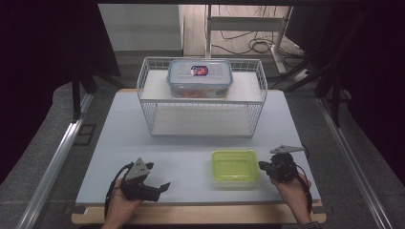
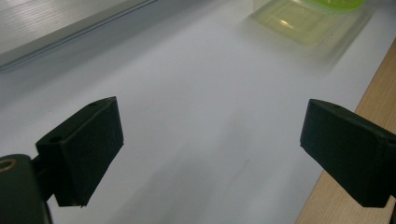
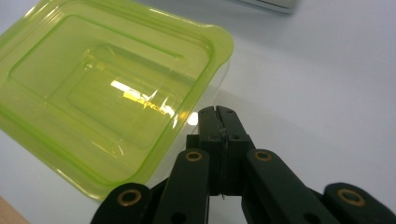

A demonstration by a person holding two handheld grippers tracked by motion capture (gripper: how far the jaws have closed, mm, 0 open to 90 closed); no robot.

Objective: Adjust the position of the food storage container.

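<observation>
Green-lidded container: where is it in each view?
High view: green-lidded container at lower right of centre, beside the right gripper.
Left gripper view: top right, blurred.
Right gripper view: left half, just past the shut jaws.
Shared landmark: the white tabletop.

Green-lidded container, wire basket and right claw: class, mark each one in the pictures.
Green-lidded container (image 1: 235, 166), high view, middle of its lid.
Wire basket (image 1: 200, 101), high view, front top rim.
Right claw (image 3: 218, 114), right gripper view, tips of its closed jaws.
</observation>
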